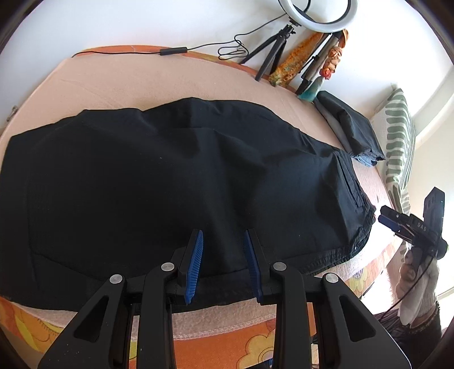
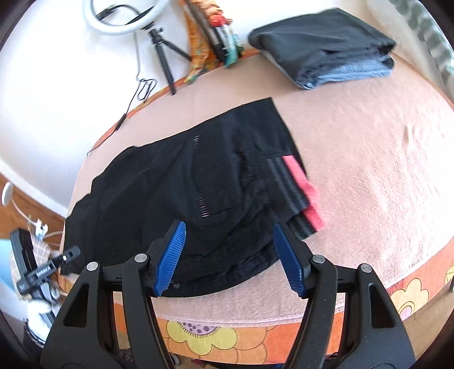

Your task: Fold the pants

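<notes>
a: where are the black pants (image 1: pixel 176 181) lying?

b: on the bed (image 1: pixel 136 82), over its pinkish cover, spread wide with the waistband (image 2: pixel 295 195) toward the right end. a red strip shows at that waistband in the right wrist view.

a: and the left claw (image 1: pixel 224 255)?

b: its blue pads stand a little apart above the near edge of the pants. no cloth is pinched between them, so it holds nothing.

a: the right claw (image 2: pixel 229 255)?

b: jaws wide apart, hanging over the near waistband corner, nothing between the pads. in the left wrist view it sits off the bed's right end, in a gloved hand (image 1: pixel 417 286).

a: anything else on the bed?

b: a stack of folded clothes (image 2: pixel 329 45) at the far right, well apart from the pants. against the far wall, a ring light (image 1: pixel 320 17) on a small tripod (image 1: pixel 272 54), and a striped pillow (image 1: pixel 397 136) at the right end.
</notes>
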Demonstrator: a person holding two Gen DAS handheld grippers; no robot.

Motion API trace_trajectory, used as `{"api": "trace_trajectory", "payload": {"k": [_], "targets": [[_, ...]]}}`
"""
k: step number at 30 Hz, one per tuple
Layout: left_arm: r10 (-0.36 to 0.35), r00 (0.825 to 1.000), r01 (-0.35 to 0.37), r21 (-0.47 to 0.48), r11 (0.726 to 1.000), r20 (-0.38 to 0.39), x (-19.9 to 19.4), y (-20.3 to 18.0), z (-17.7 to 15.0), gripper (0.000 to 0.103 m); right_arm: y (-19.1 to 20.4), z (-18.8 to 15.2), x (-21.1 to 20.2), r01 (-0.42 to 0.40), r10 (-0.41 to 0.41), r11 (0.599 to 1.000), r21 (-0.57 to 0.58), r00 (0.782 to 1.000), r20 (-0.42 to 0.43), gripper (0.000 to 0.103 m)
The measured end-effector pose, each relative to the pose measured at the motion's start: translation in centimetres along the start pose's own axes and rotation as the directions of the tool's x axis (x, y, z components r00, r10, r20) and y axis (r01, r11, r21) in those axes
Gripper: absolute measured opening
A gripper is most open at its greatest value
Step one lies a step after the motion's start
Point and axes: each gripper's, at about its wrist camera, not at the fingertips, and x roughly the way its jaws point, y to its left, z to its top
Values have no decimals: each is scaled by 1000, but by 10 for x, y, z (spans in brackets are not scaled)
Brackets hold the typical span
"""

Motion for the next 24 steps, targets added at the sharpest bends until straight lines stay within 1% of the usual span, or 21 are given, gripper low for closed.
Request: {"api": "trace_trajectory", "payload": {"k": [2, 4, 6, 11, 12, 16, 19, 21, 23, 24], "targets": [[-3, 1000, 3, 7, 1000, -21, 7, -2, -3, 28, -24, 6, 5, -23, 25, 996, 87, 1000, -15, 67], [2, 999, -1, 13, 1000, -32, 12, -4, -4, 28, -42, 8, 10, -66, 71, 984, 167, 997, -27, 67], [2, 999, -1, 13, 1000, -36, 13, -3, -5, 28, -50, 9, 12, -95, 103, 974, 206, 994, -25, 67], [-6, 999, 6, 13, 1000, -32, 14, -1, -6, 28, -51, 10, 16, -91, 98, 970, 226, 995, -20, 67], [-4, 1000, 4, 18, 1000, -31, 15, -2, -7, 28, -50, 11, 18, -88, 94, 972, 220, 995, -17, 68], [-1, 1000, 2, 23, 1000, -27, 16, -3, -6, 28, -45, 18, 24, -53, 55, 982, 182, 998, -7, 68], [-7, 1000, 8, 15, 1000, -26, 15, -1, -7, 28, -45, 20, 28, -2, 2, 985, 171, 1000, -1, 58], [-8, 1000, 8, 14, 1000, -25, 16, -1, -7, 28, -39, 21, 30, 34, -36, 989, 146, 999, 8, 56], [-5, 1000, 6, 20, 1000, -25, 16, -2, -7, 28, -32, 20, 32, 77, -79, 992, 104, 997, 14, 42], [-4, 1000, 5, 23, 1000, -25, 16, -2, -7, 28, -30, 19, 32, 87, -89, 992, 90, 996, 16, 30]]}}
